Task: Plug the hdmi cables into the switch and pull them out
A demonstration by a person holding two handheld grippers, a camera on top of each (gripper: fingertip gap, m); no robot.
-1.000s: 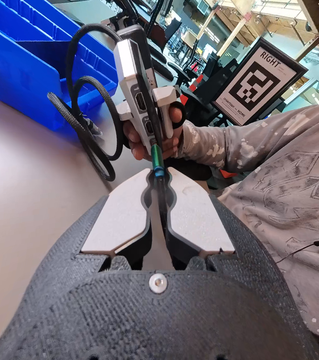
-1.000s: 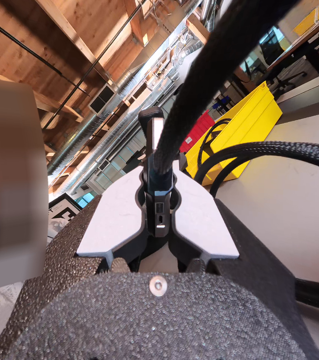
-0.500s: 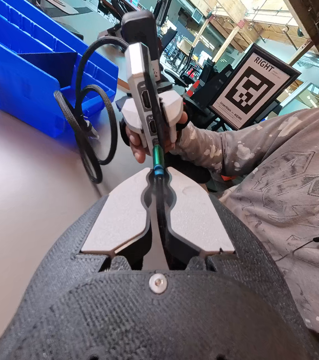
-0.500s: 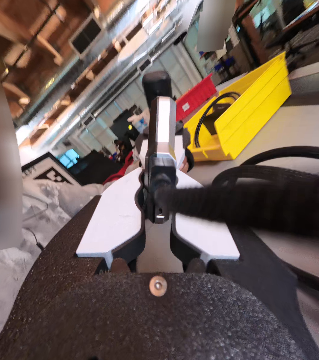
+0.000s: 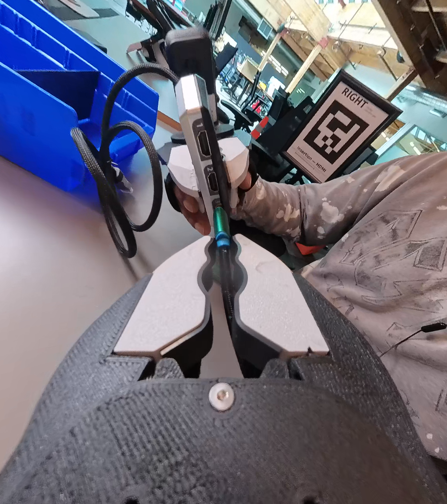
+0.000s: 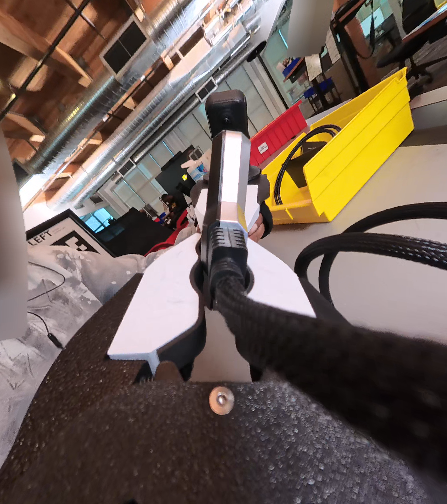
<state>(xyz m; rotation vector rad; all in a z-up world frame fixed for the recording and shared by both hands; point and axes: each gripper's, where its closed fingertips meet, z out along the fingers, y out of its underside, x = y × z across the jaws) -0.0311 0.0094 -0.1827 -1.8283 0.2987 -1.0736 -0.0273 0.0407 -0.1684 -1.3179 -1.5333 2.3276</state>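
Observation:
My left gripper [image 5: 222,241] is shut on a thin black cable just behind its green and blue plug [image 5: 219,221]. The plug's tip sits in the lowest port of the silver switch [image 5: 197,131], below two empty HDMI ports. My right gripper [image 6: 225,242] is shut on the switch [image 6: 230,177] and holds it off the table. It also shows in the left wrist view [image 5: 208,169]. A black HDMI plug [image 6: 226,240] with a thick braided cable [image 6: 298,327] is in the switch's near end. The left gripper [image 6: 227,207] shows behind the switch.
A blue bin [image 5: 26,109] stands at the left, with the braided cable's loops [image 5: 124,191] on the grey table [image 5: 39,272] before it. A yellow bin [image 6: 353,152] holding cables and a red bin [image 6: 279,131] stand at the right. Framed marker signs [image 5: 336,131] [image 6: 61,237] and a person's sleeve [image 5: 326,204] are close by.
The right gripper has tipped down with the switch, and the braided cable has swung from overhead to the lower right. In the left wrist view the switch has risen a little. Both grips held.

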